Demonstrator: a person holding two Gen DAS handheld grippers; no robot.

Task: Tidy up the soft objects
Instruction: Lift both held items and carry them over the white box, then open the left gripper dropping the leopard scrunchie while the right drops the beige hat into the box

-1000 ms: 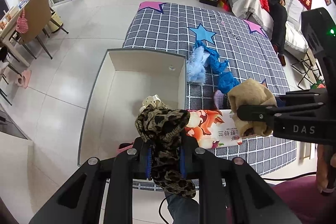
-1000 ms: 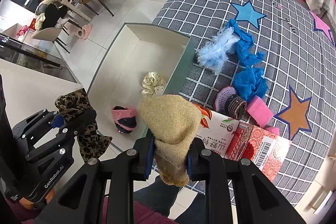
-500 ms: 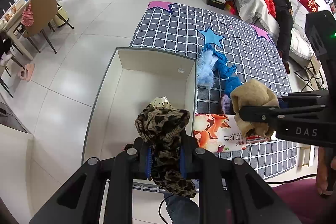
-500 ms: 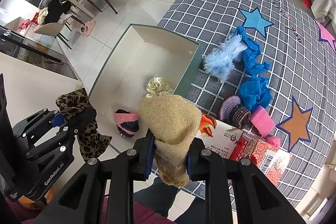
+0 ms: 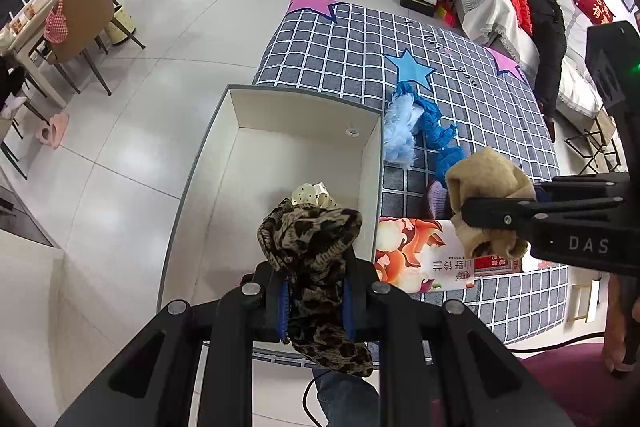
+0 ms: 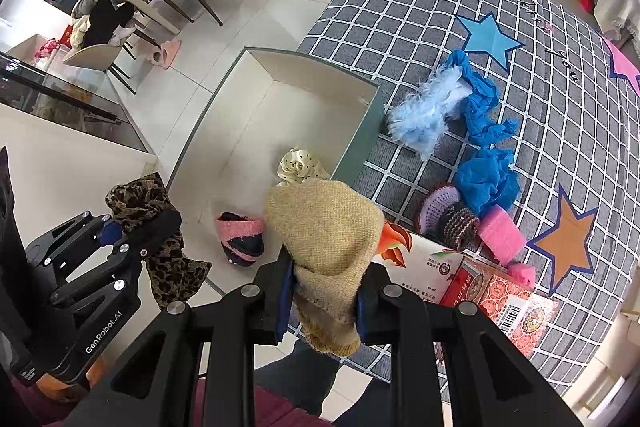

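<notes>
Left gripper (image 5: 314, 301): I see it pinching the leopard cloth (image 5: 316, 267), held above the box's (image 5: 370, 183) near end.
Leopard cloth axis: runs along the fingers, bunched end forward, tail hanging back.
Right gripper (image 6: 323, 297): pinching the tan sock (image 6: 326, 239) above the box's near right corner.
Sock axis: along the fingers, rounded end forward.

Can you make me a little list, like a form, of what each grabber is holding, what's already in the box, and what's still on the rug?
left gripper: shut on the leopard-print cloth
right gripper: shut on the tan knitted cloth
white box: open, on the floor at the rug's edge
in the box: cream dotted scrunchie, pink and dark piece
on the checked rug: fluffy light-blue piece, blue cloths, pink sponge, printed packets
</notes>
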